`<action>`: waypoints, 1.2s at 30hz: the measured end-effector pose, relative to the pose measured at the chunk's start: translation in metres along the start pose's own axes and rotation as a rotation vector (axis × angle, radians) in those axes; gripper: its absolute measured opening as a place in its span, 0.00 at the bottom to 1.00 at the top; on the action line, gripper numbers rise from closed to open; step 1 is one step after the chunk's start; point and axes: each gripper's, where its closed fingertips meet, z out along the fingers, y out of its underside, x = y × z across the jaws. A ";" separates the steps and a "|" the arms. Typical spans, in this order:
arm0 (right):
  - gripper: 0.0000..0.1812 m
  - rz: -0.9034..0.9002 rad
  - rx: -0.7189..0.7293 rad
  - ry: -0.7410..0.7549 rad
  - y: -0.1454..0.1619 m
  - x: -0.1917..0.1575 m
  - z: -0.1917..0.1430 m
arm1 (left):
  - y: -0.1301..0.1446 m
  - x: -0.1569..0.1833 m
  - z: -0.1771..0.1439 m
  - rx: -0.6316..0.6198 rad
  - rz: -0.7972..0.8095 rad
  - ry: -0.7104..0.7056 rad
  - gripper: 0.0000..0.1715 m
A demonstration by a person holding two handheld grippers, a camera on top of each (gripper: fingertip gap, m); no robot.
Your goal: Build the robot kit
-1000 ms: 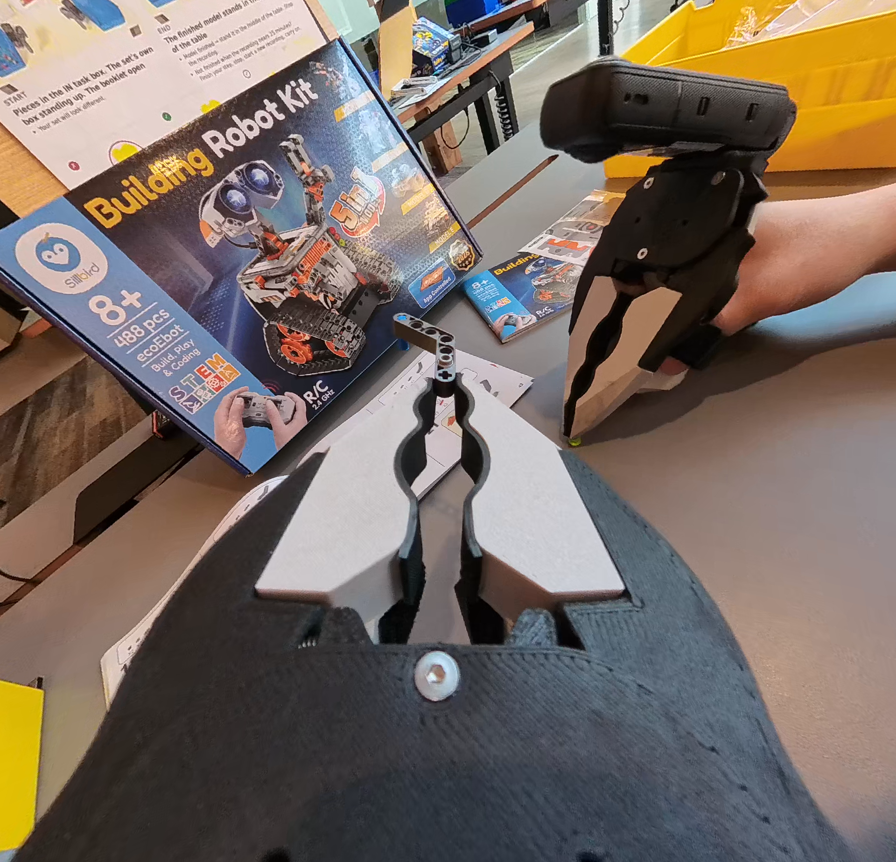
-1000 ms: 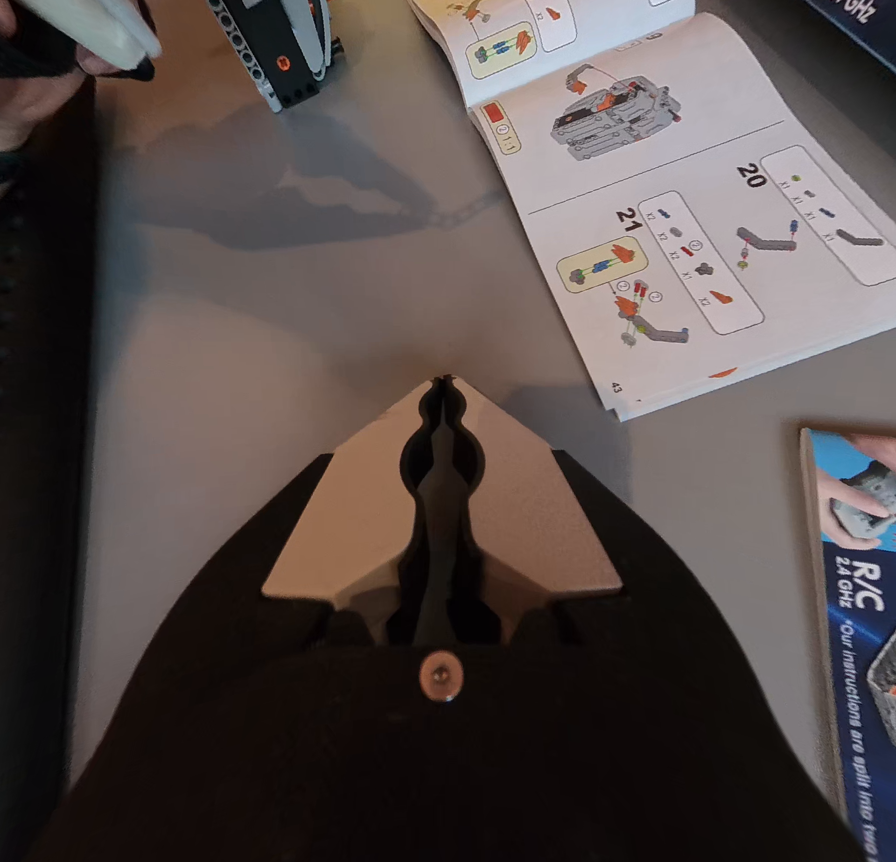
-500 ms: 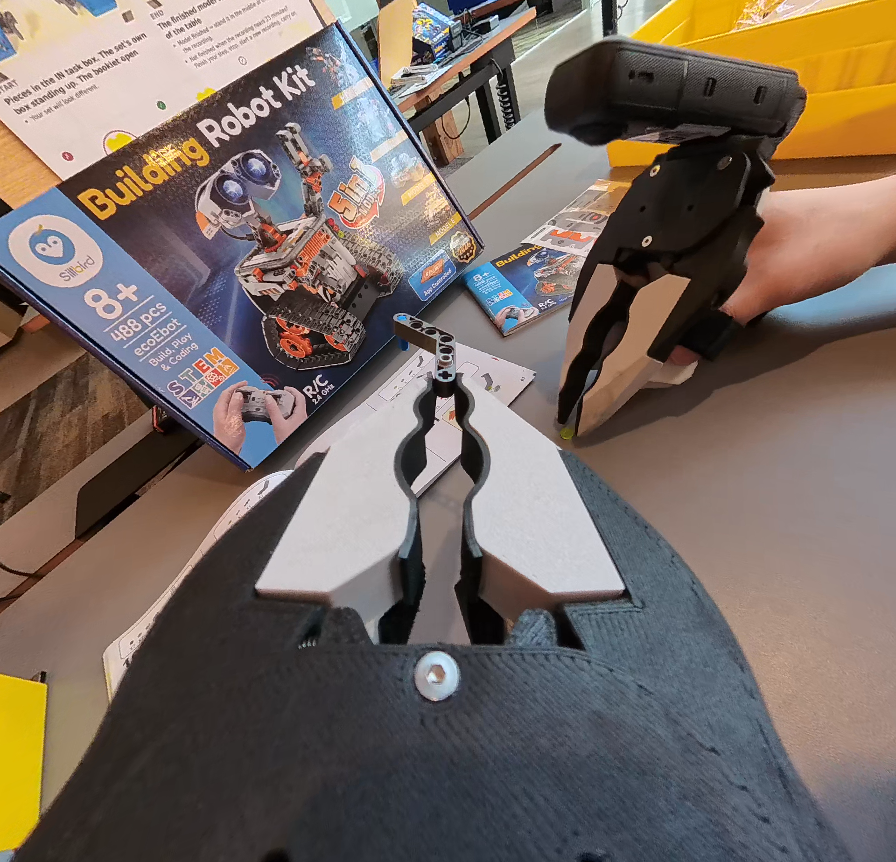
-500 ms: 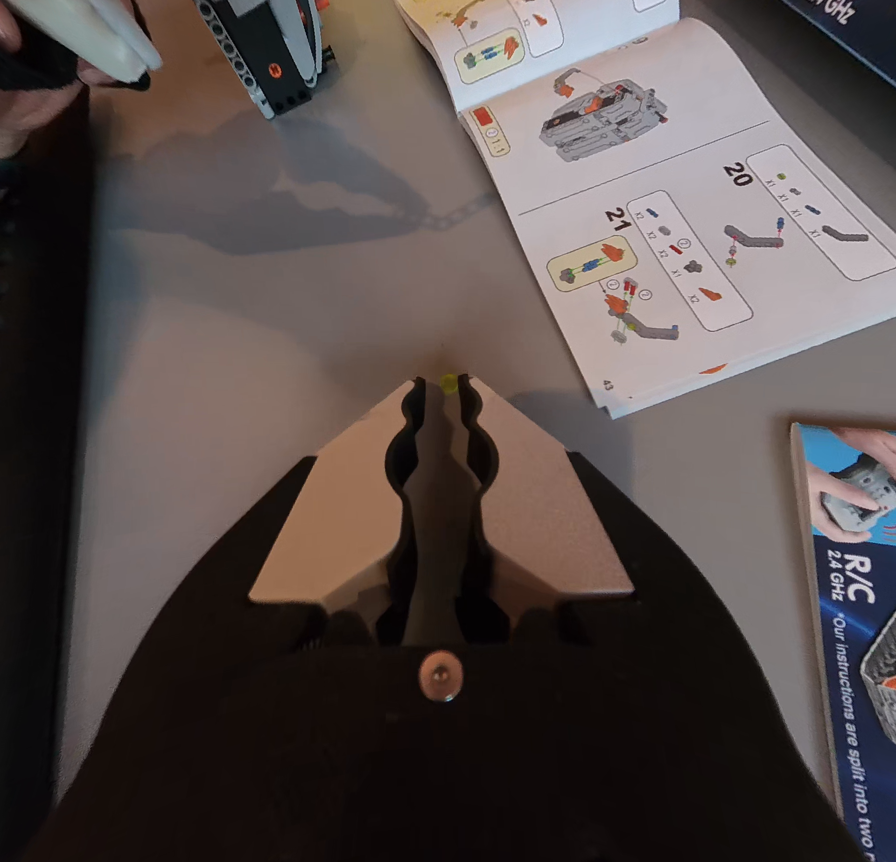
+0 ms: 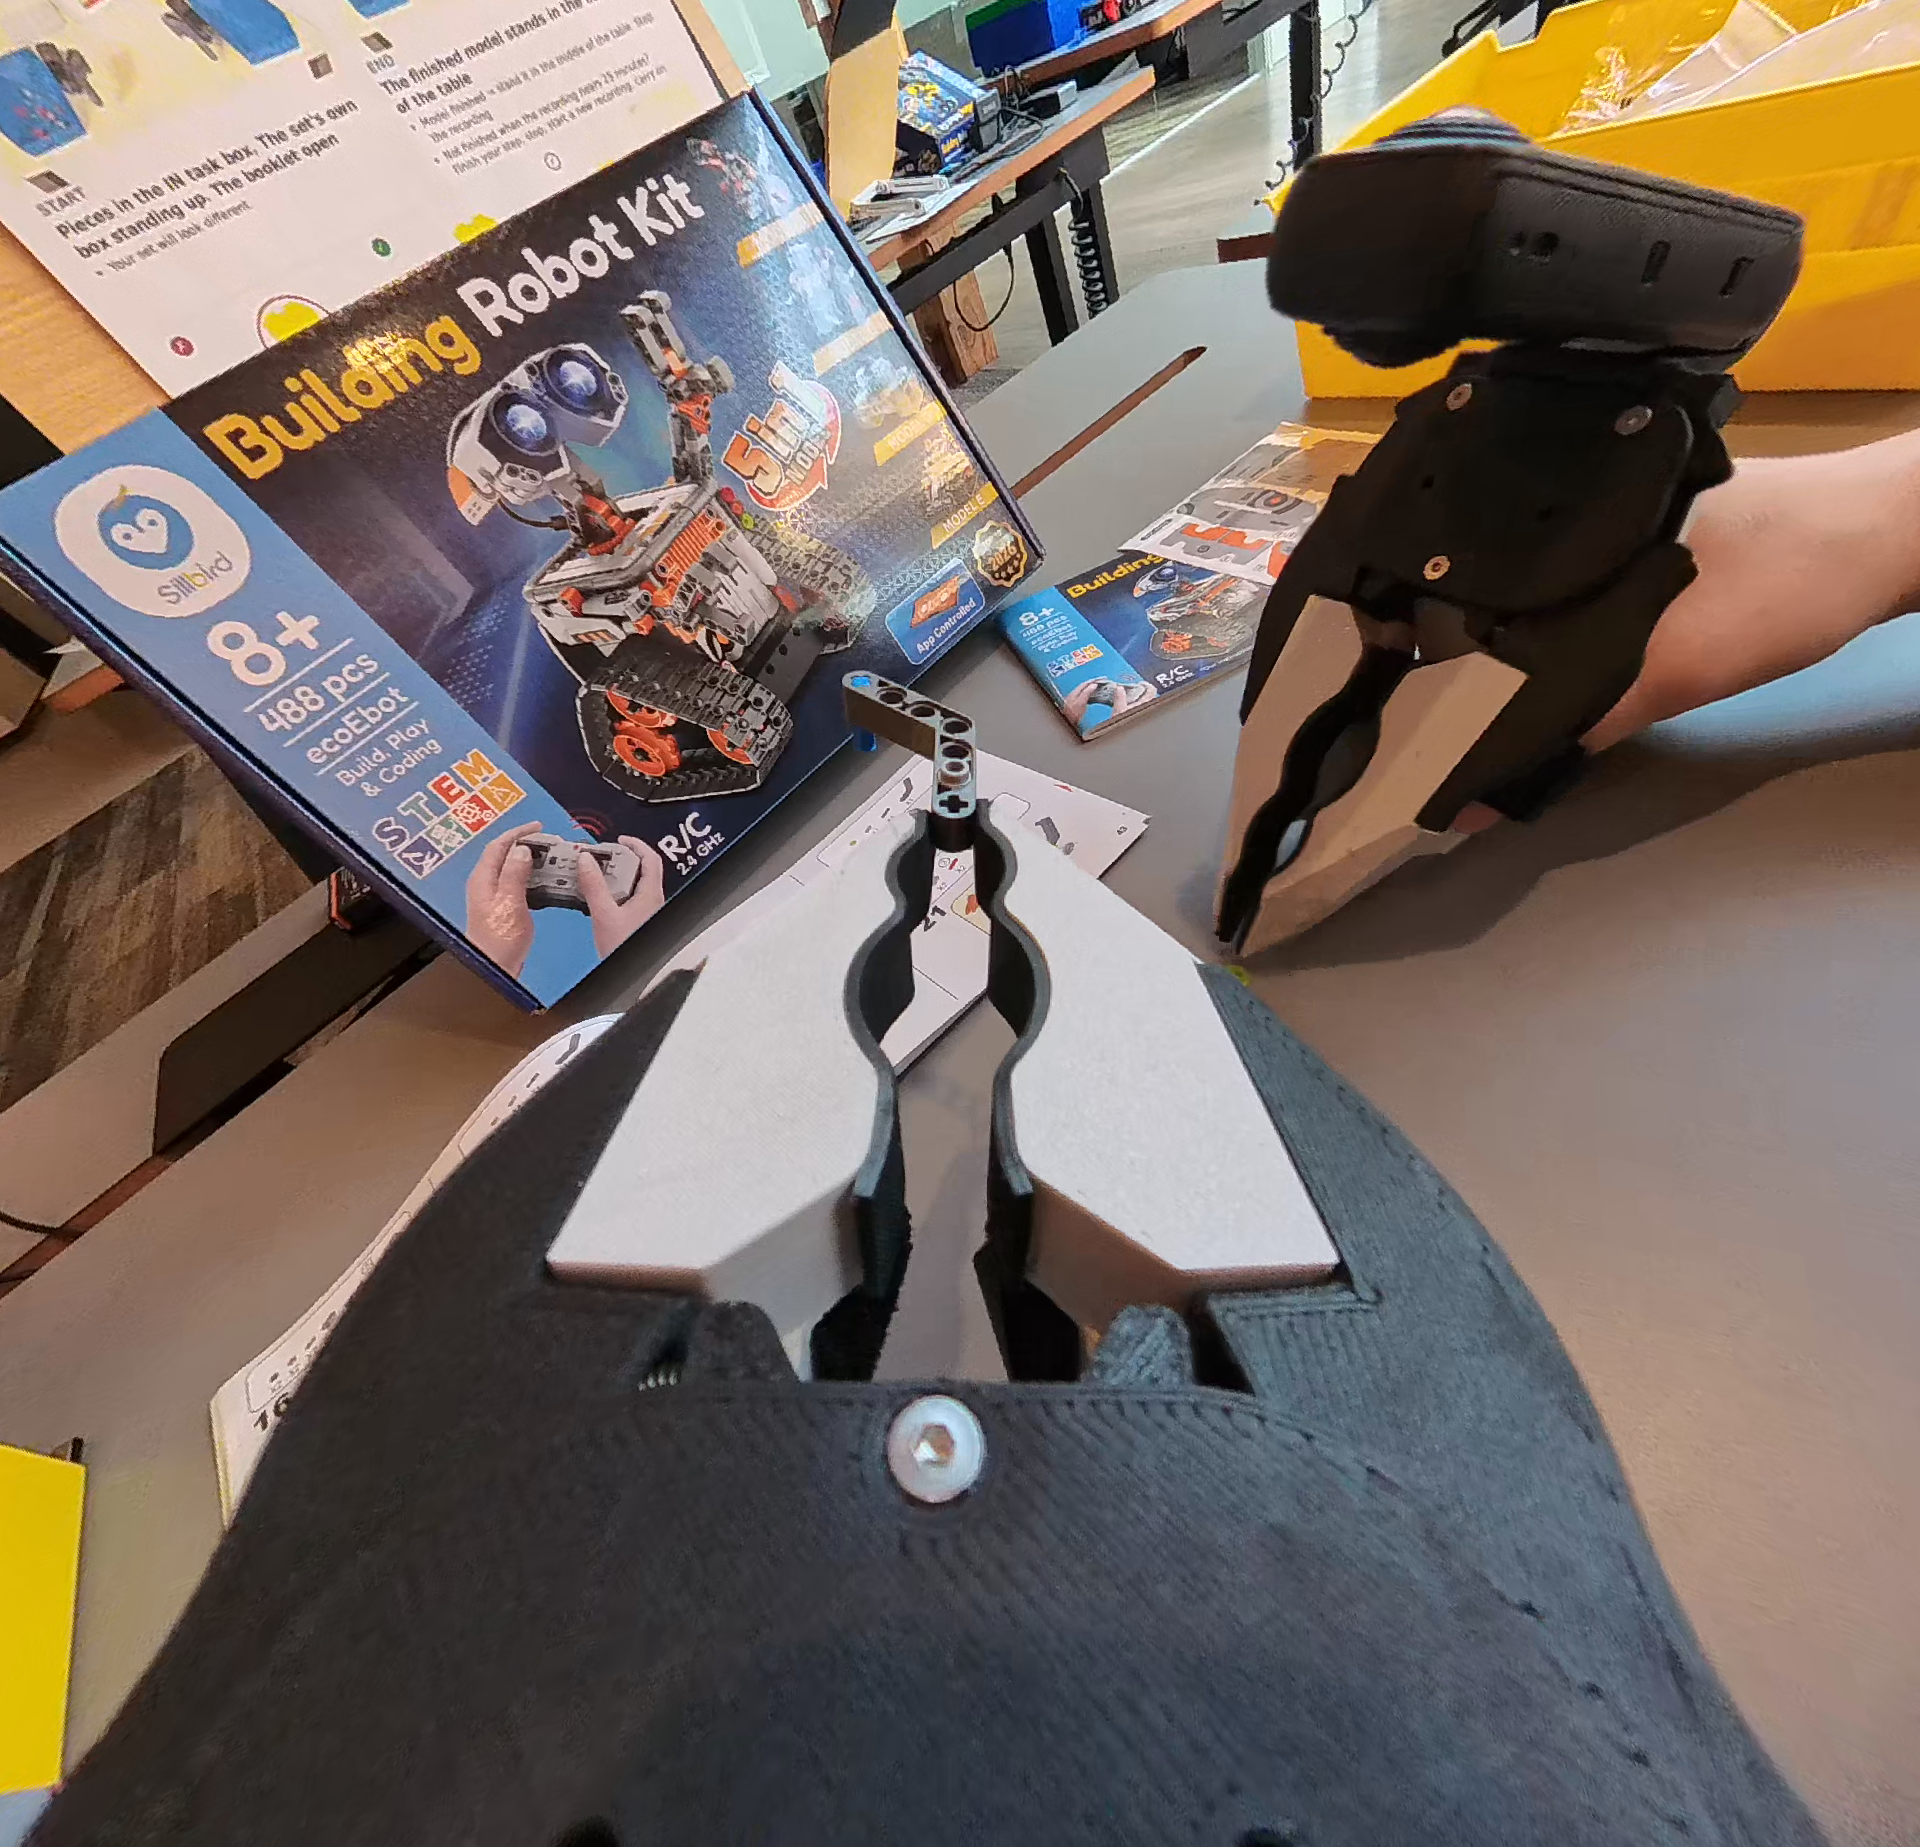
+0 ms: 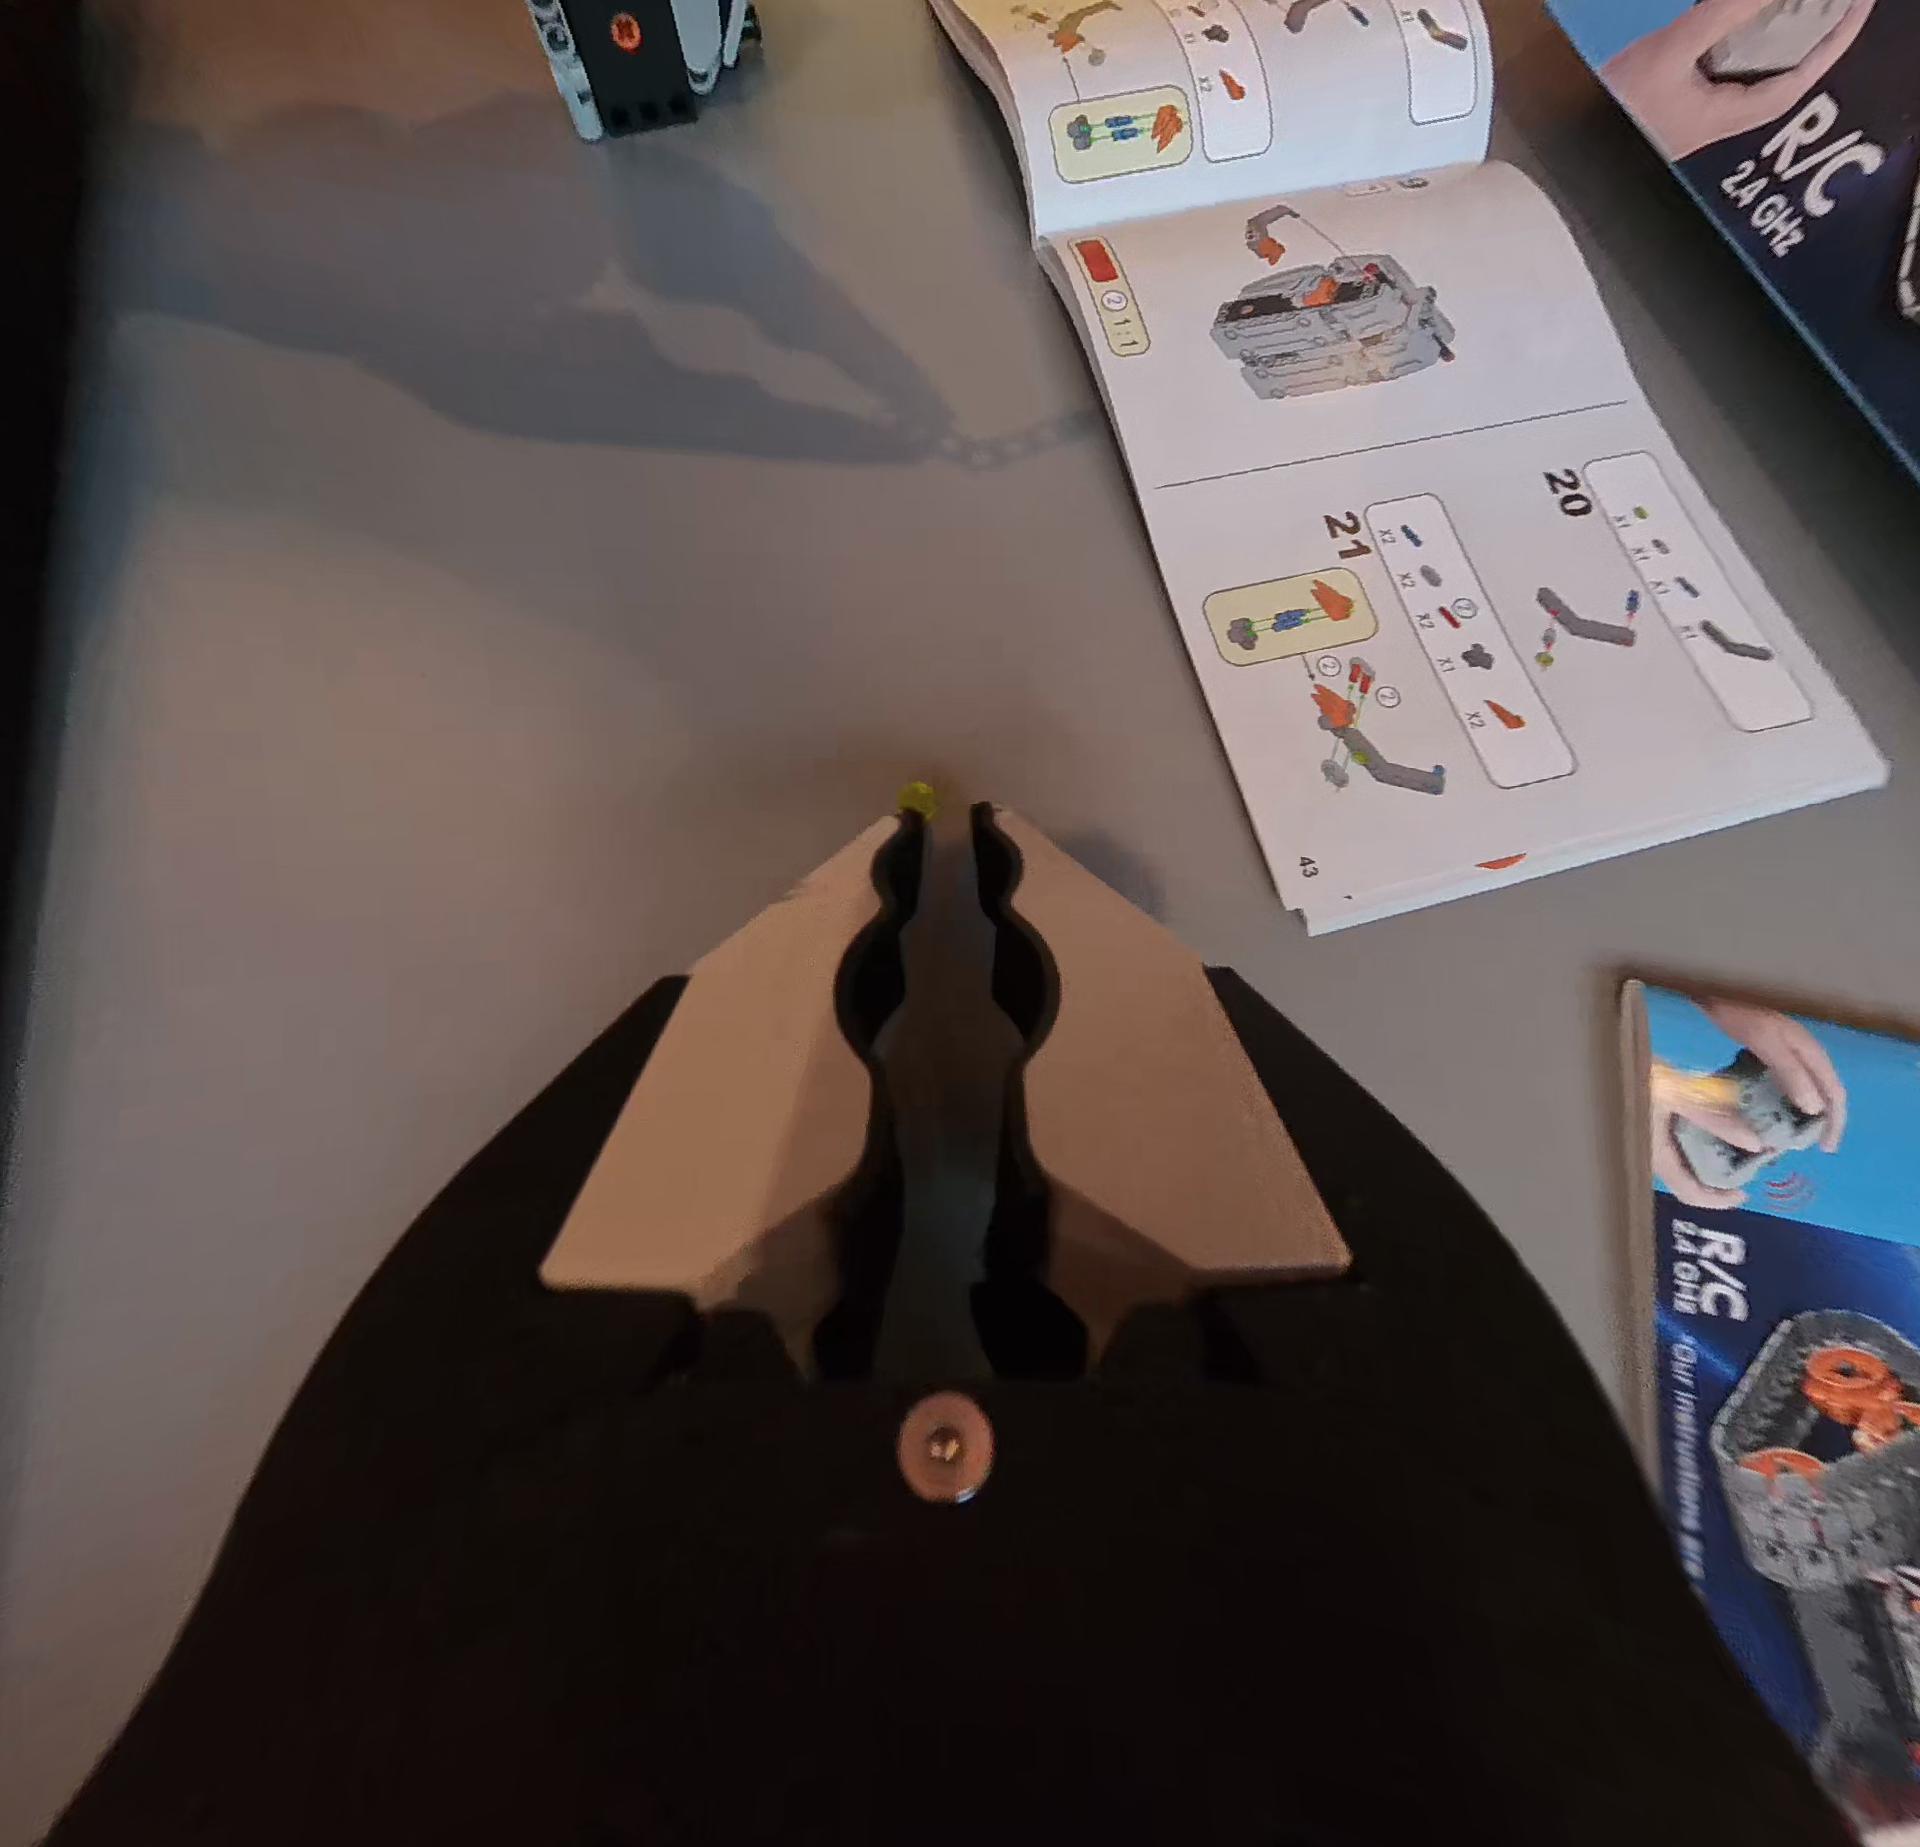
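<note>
My left gripper (image 5: 951,829) is shut on the end of a dark grey bent beam (image 5: 914,722) with holes, held up above the open booklet (image 5: 914,966). My right gripper (image 6: 945,815) is open, its tips down at the grey table (image 6: 520,758). A tiny yellow-green piece (image 6: 916,798) lies on the table just ahead of its left fingertip (image 6: 902,836), outside the gap. The left wrist view shows the right gripper (image 5: 1242,935) tip-down on the table with the yellow-green piece (image 5: 1235,972) right at its tips.
A blue kit box (image 5: 499,550) leans at the back left. The open instruction booklet (image 6: 1403,447) lies right of my right gripper, a small blue booklet (image 6: 1787,1330) nearer. A part-built model (image 6: 634,21) stands far left. A yellow bin (image 5: 1662,135) is behind. One gripper's finger ends stand about 12 centimetres off the other's. The part-built model (image 6: 634,21) is about equally far from each gripper, around 20 centimetres.
My right gripper was shut with its tips on the table, then opened, and the yellow-green piece showed between its tips; it now lies ahead of the left fingertip. My left gripper still holds the beam.
</note>
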 end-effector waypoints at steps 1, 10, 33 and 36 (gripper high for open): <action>0.09 0.032 0.010 -0.031 0.000 -0.002 0.001 | 0.000 0.000 0.000 0.001 -0.001 0.001 0.03; 0.06 0.039 -0.012 -0.050 0.000 -0.003 0.007 | -0.002 0.001 -0.001 0.010 -0.007 0.008 0.03; 0.04 -0.125 -0.947 0.185 0.112 -0.037 -0.147 | -0.031 0.015 -0.018 0.130 -0.043 0.084 0.03; 0.04 -0.179 -1.186 0.153 0.119 -0.040 -0.163 | -0.030 0.013 -0.019 0.128 -0.036 0.071 0.03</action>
